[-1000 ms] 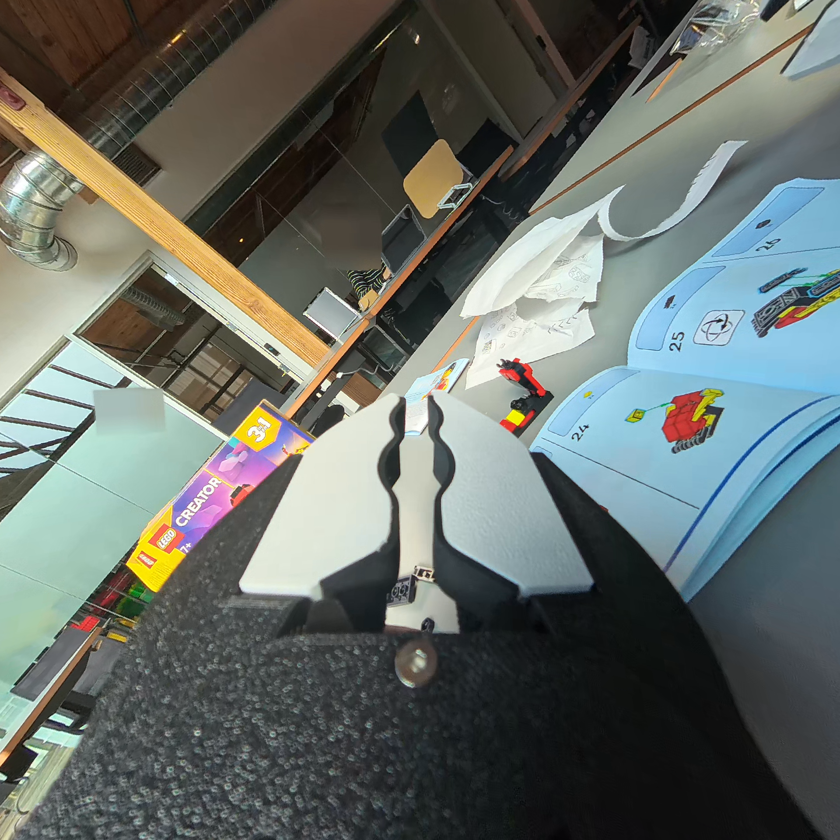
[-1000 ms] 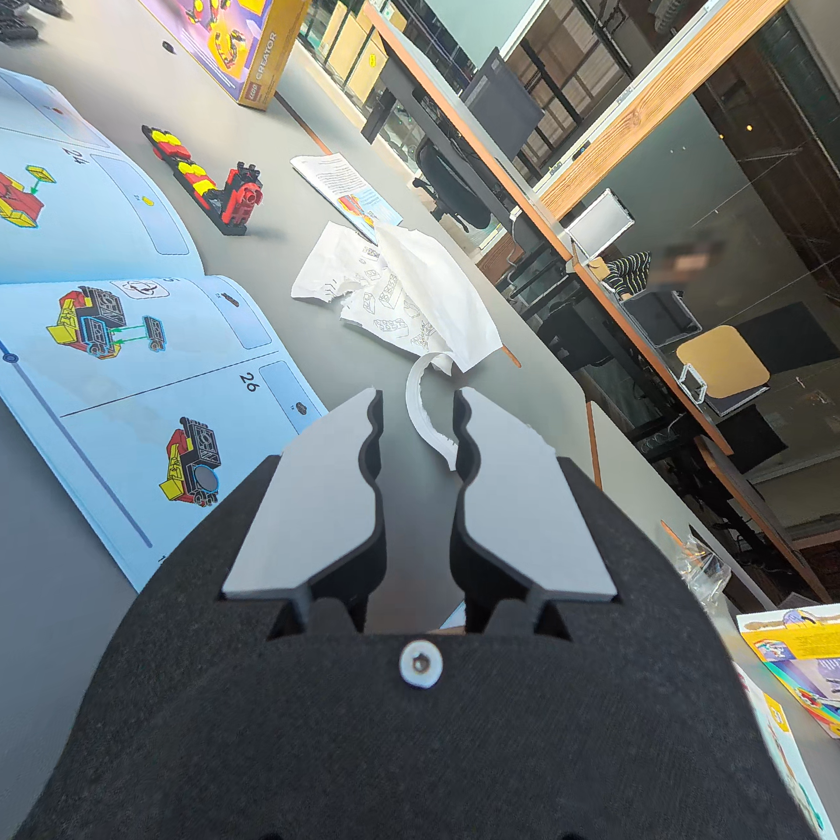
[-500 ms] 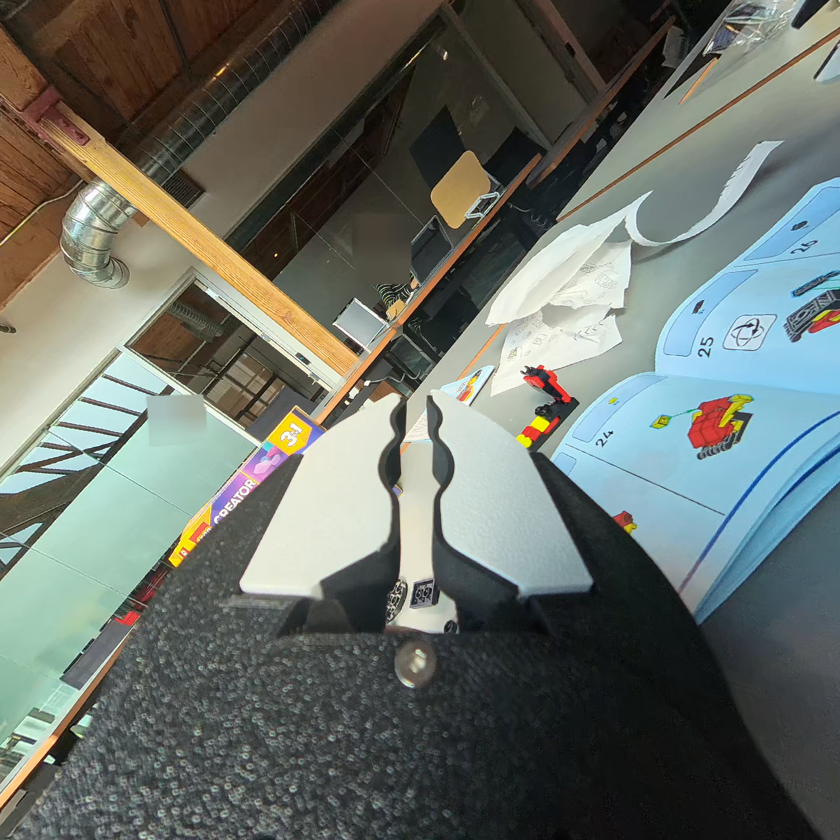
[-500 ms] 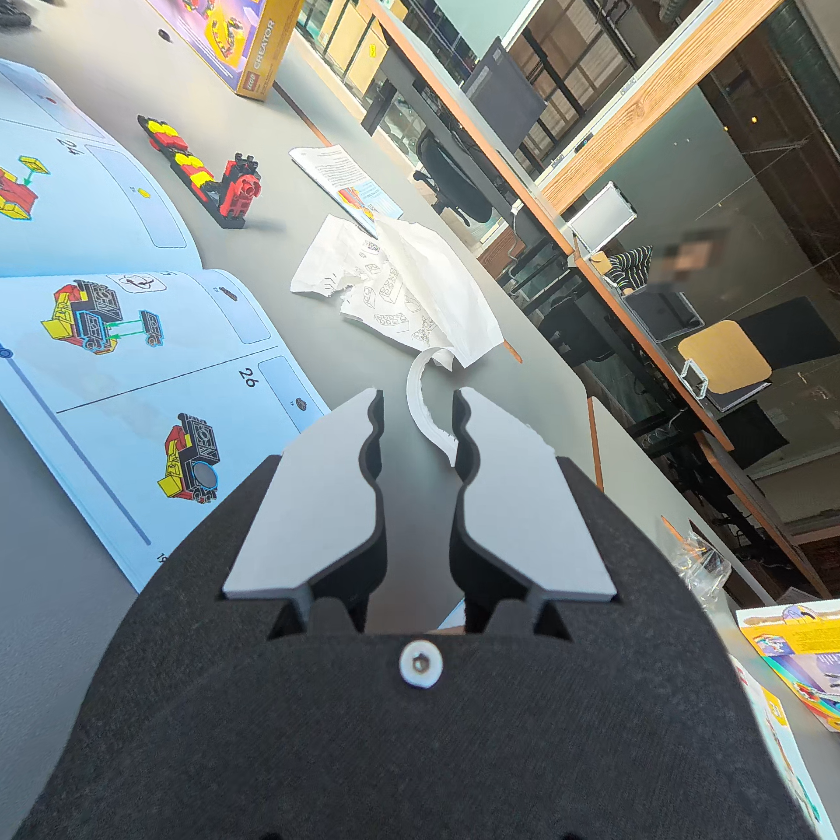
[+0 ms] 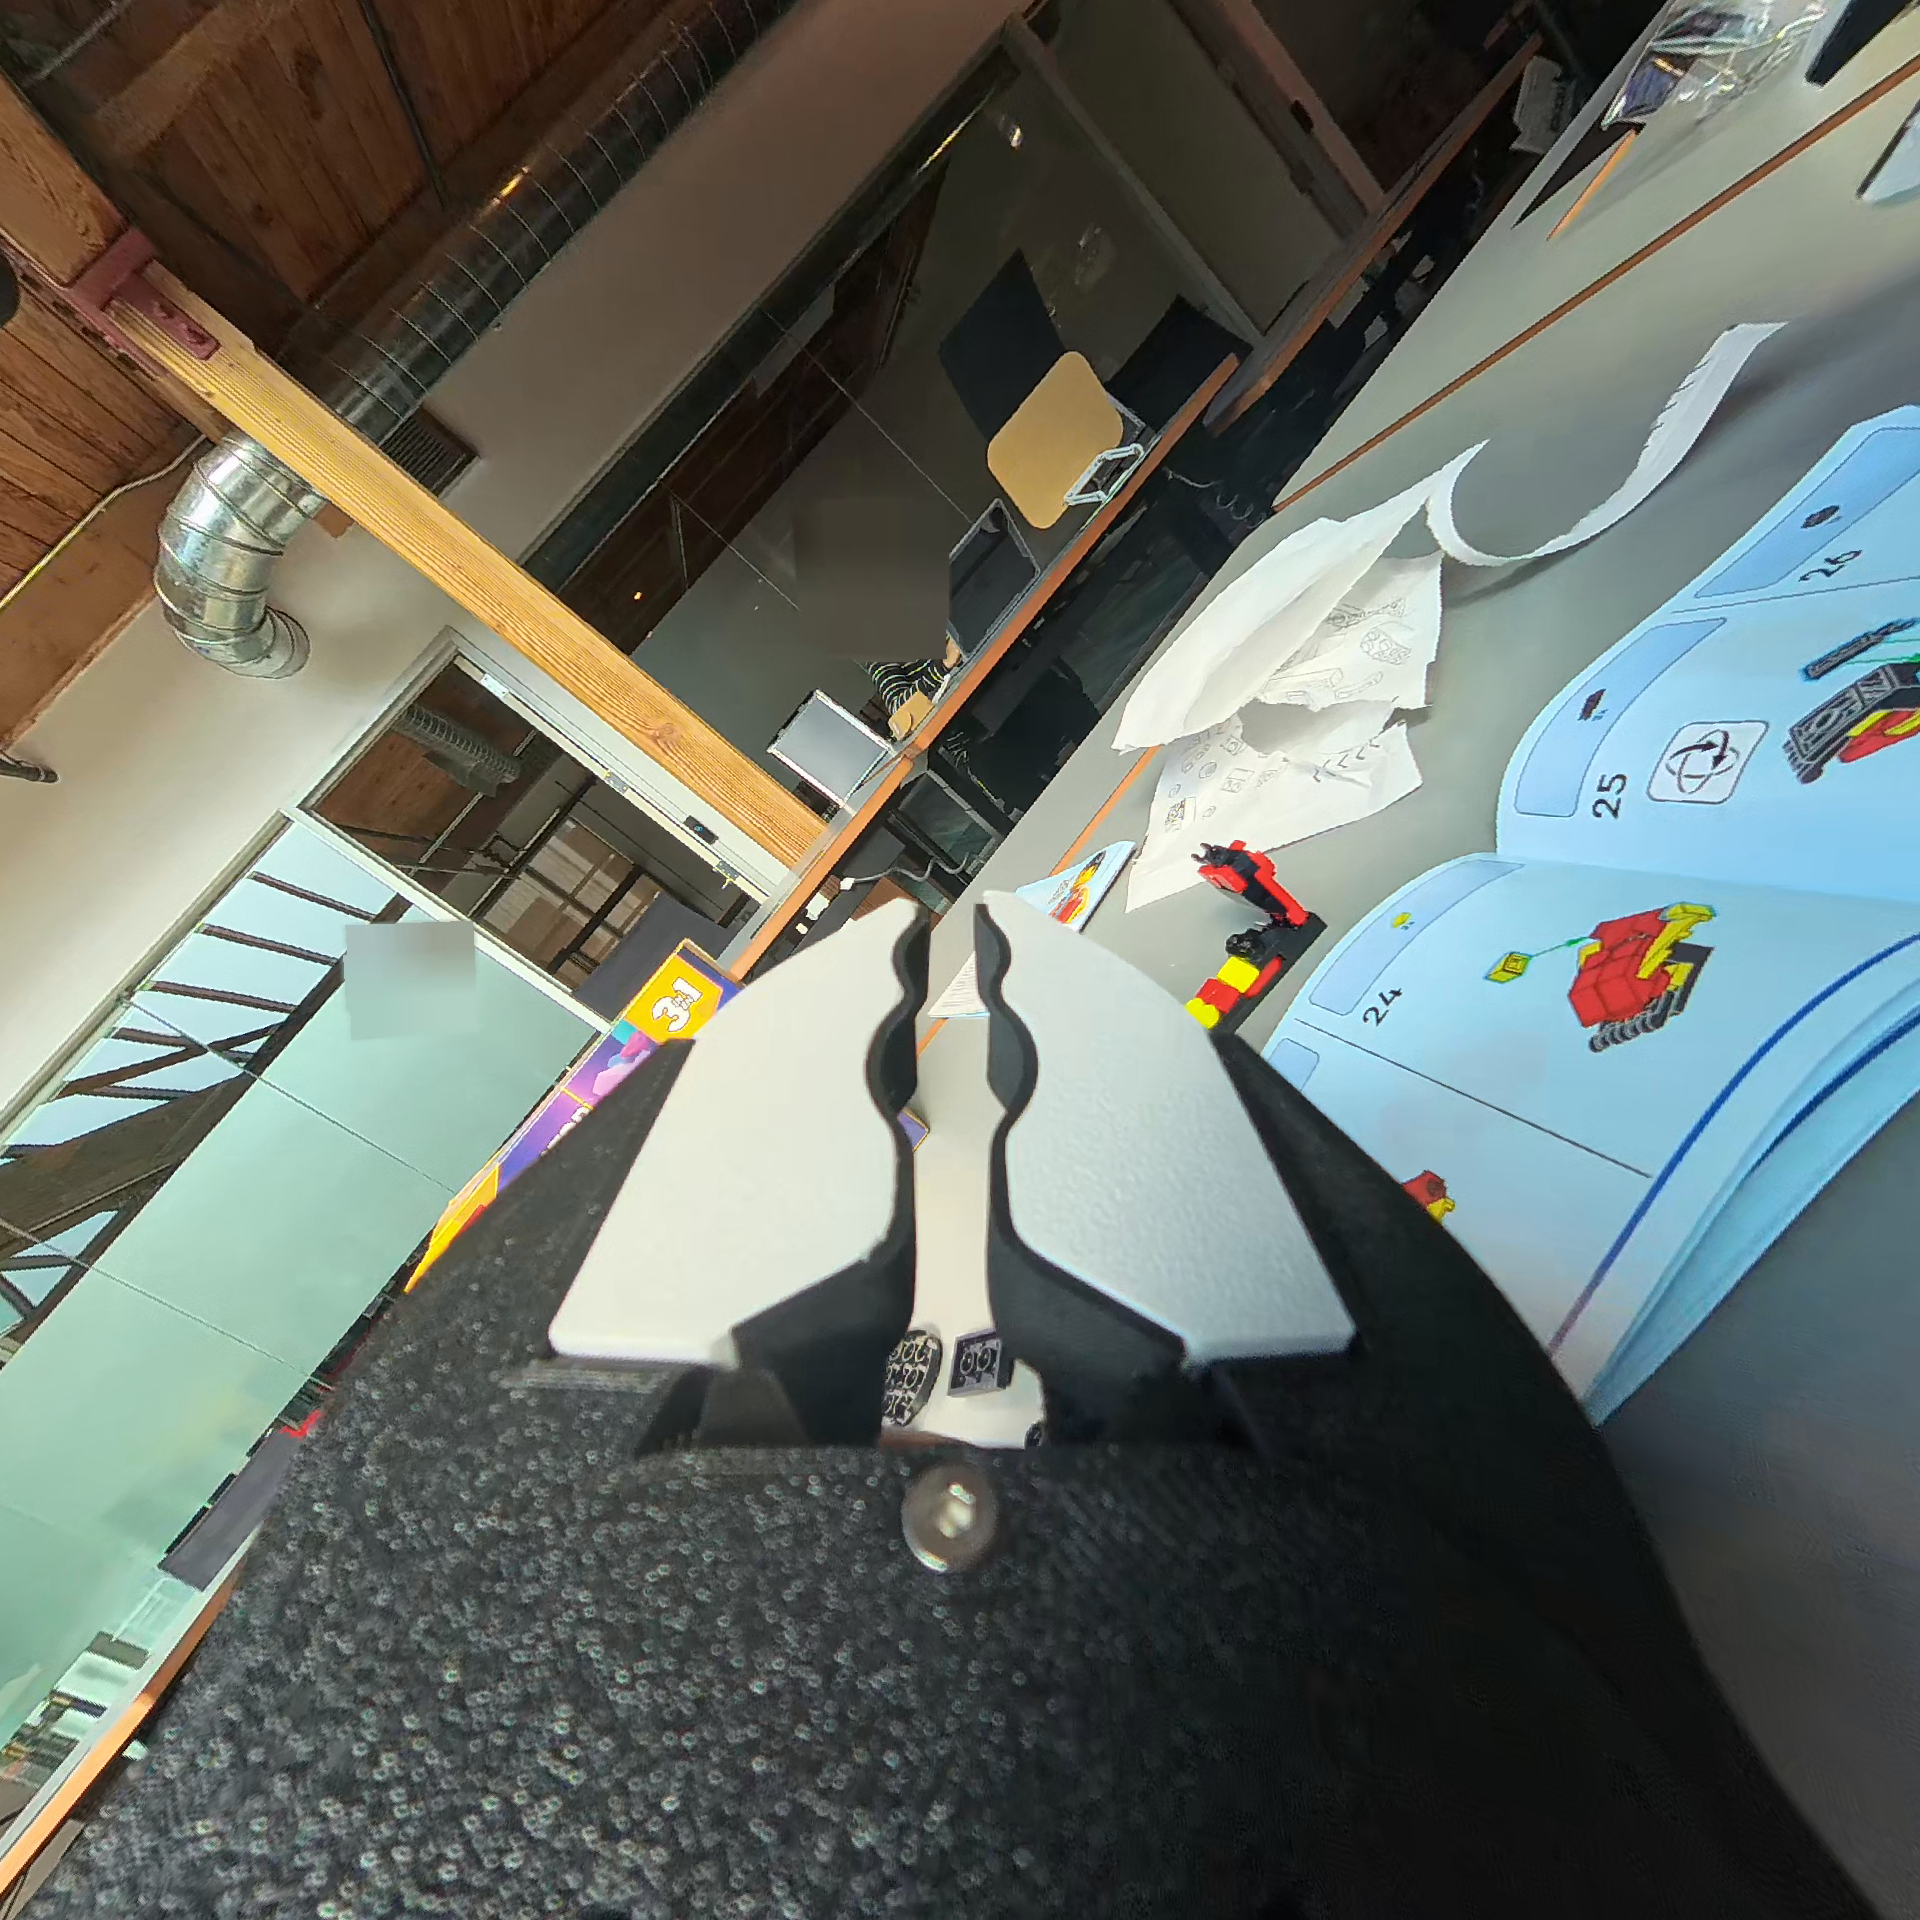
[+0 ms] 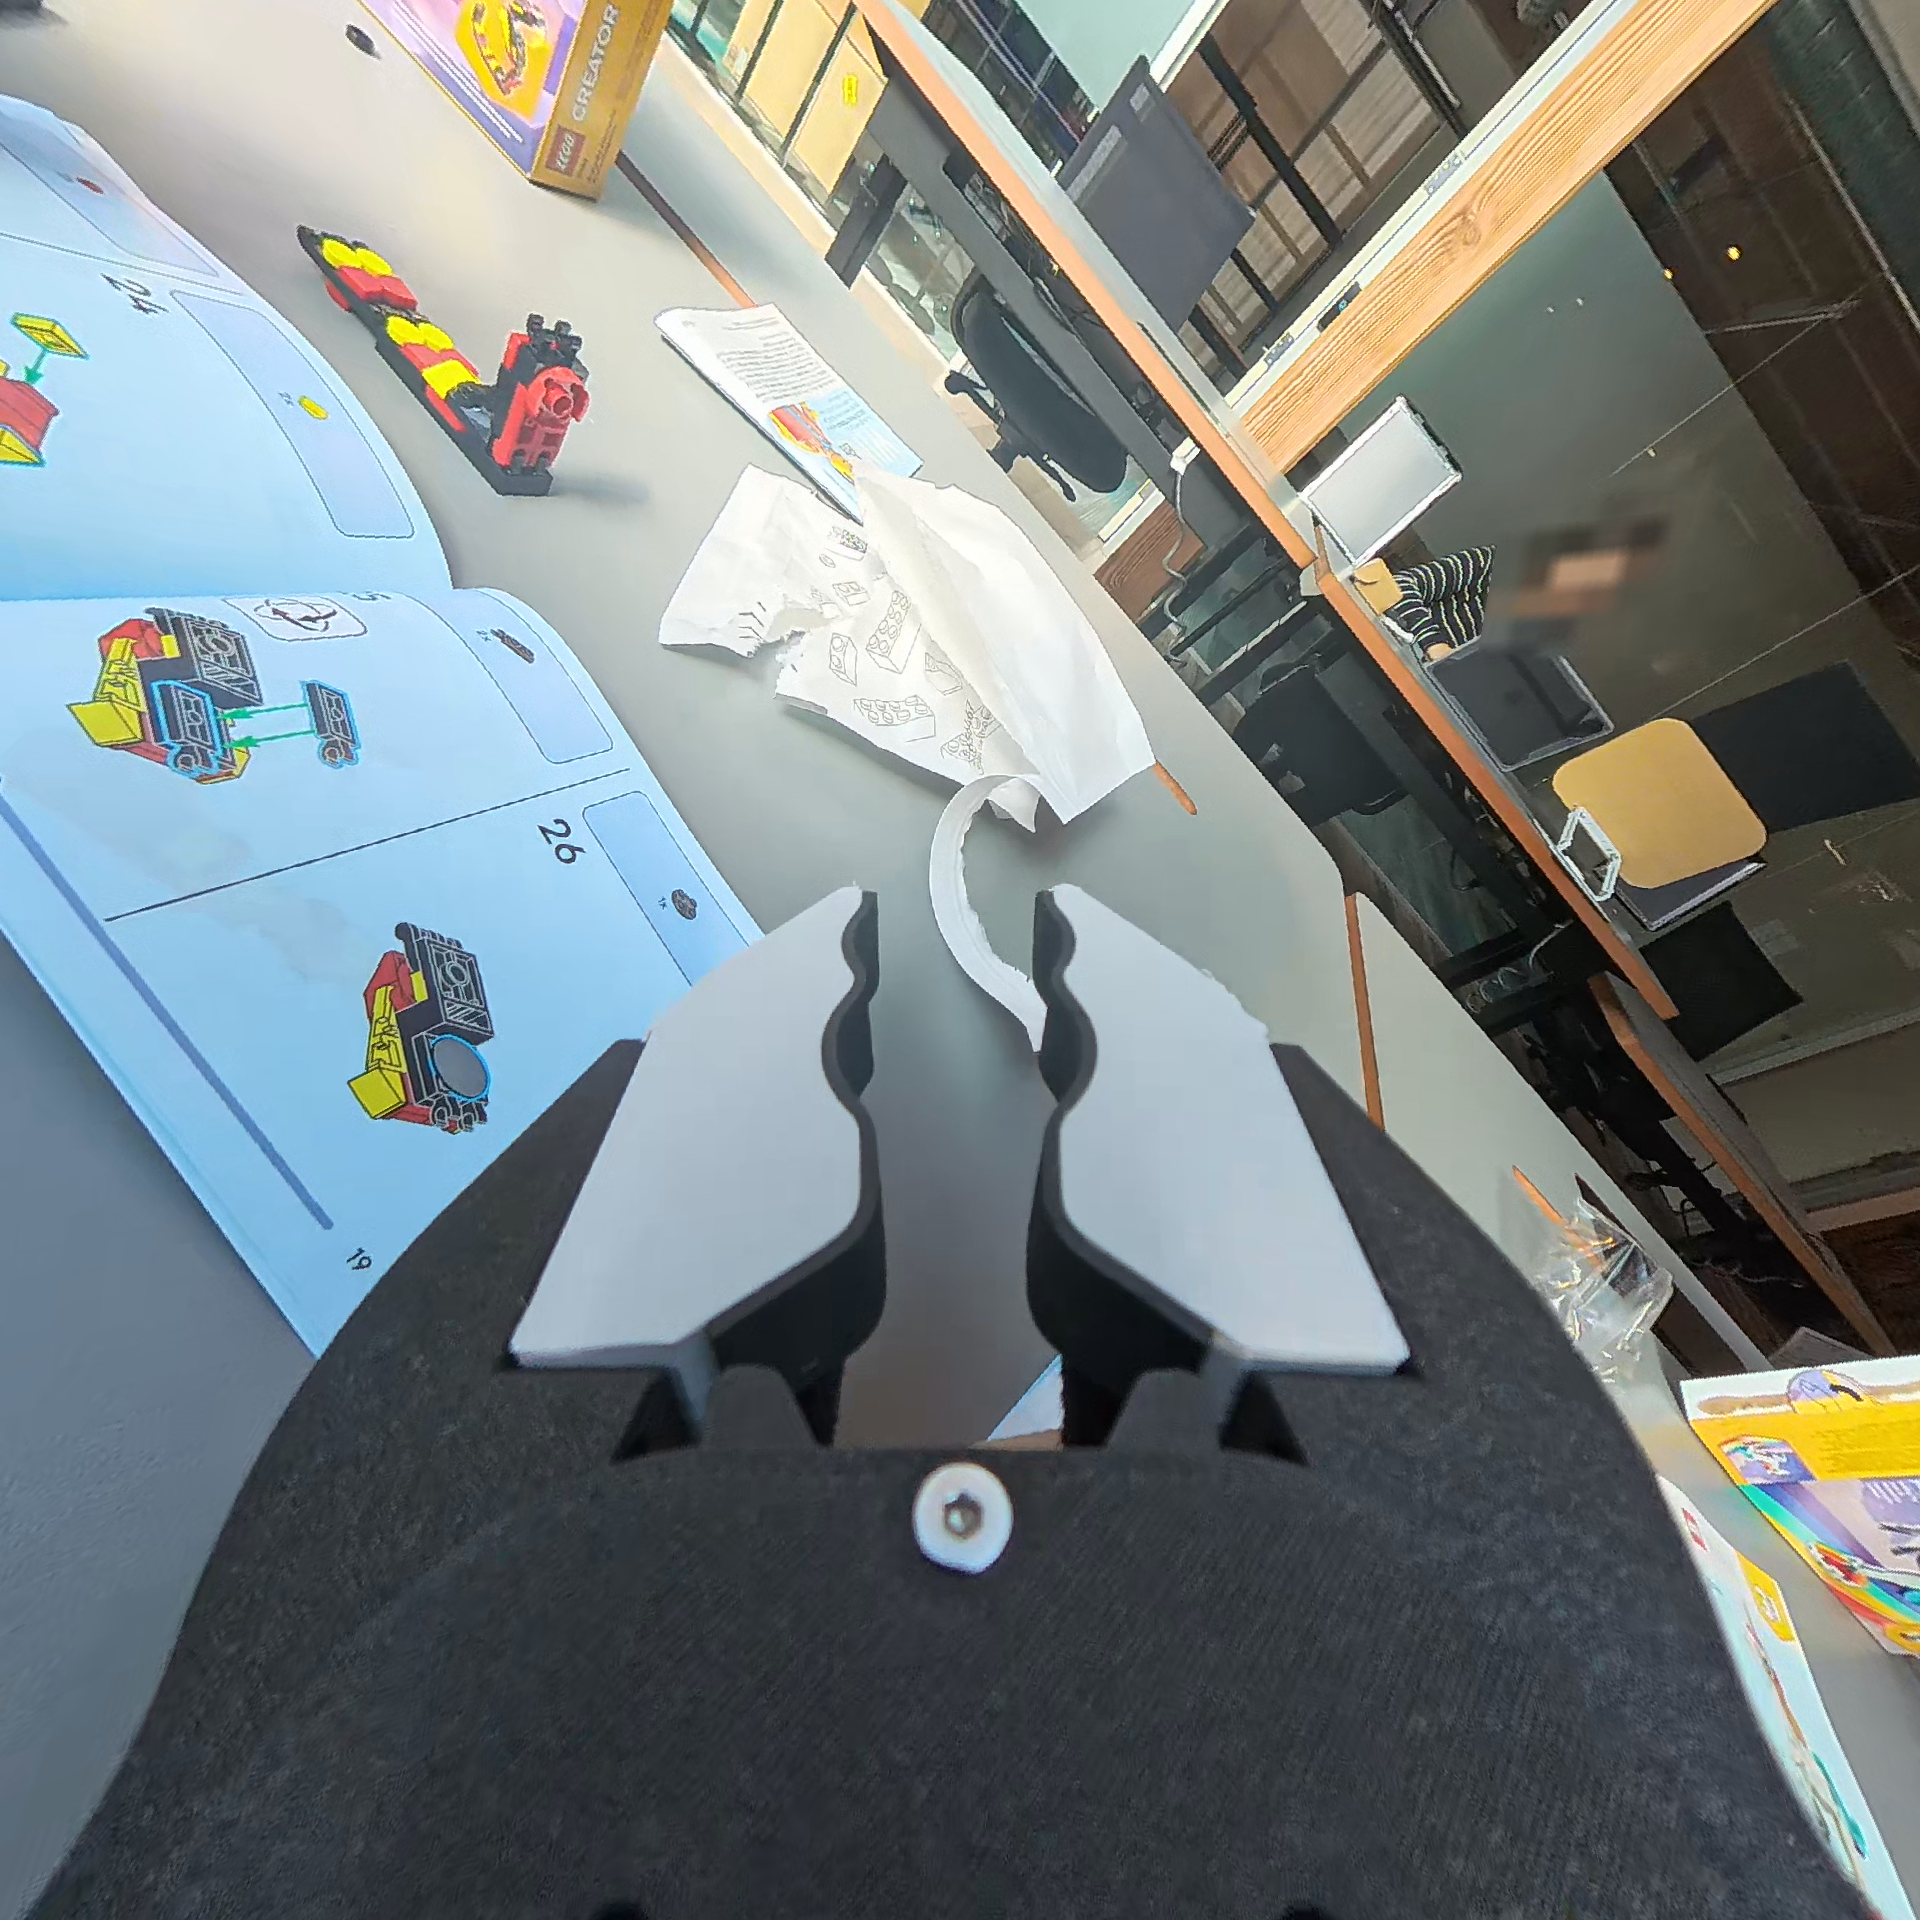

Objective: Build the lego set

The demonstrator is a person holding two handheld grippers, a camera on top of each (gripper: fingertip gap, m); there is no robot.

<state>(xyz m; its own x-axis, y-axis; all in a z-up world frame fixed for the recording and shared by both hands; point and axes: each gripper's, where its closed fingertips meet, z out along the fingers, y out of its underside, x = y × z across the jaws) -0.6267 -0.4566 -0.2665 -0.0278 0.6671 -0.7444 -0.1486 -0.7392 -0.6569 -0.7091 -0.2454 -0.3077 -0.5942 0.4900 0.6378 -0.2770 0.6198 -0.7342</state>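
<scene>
A partly built red, yellow and black lego model (image 5: 1252, 935) lies on the grey table beyond the open blue instruction booklet (image 5: 1662, 935). It also shows in the right wrist view (image 6: 447, 353), left of the booklet (image 6: 260, 727). My left gripper (image 5: 951, 925) has its jaws nearly together with only a narrow slit and nothing between them. Two small dark lego pieces (image 5: 982, 1361) lie on a white surface below it. My right gripper (image 6: 951, 914) is open and empty above the table, over a curl of white paper.
A torn white paper bag (image 6: 914, 644) and a small leaflet (image 6: 790, 384) lie behind the booklet. The lego box (image 6: 540, 83) stands at the far left. A clear plastic bag (image 6: 1600, 1278) and another colourful box (image 6: 1829, 1475) sit at the right. Desks and chairs stand beyond the table edge. Tip to tip, the grippers are about 25 centimetres apart.
Both views have shifted slightly: the left gripper has tilted up a little, and the right one has drifted towards the model. Neither jaw gap has changed.
</scene>
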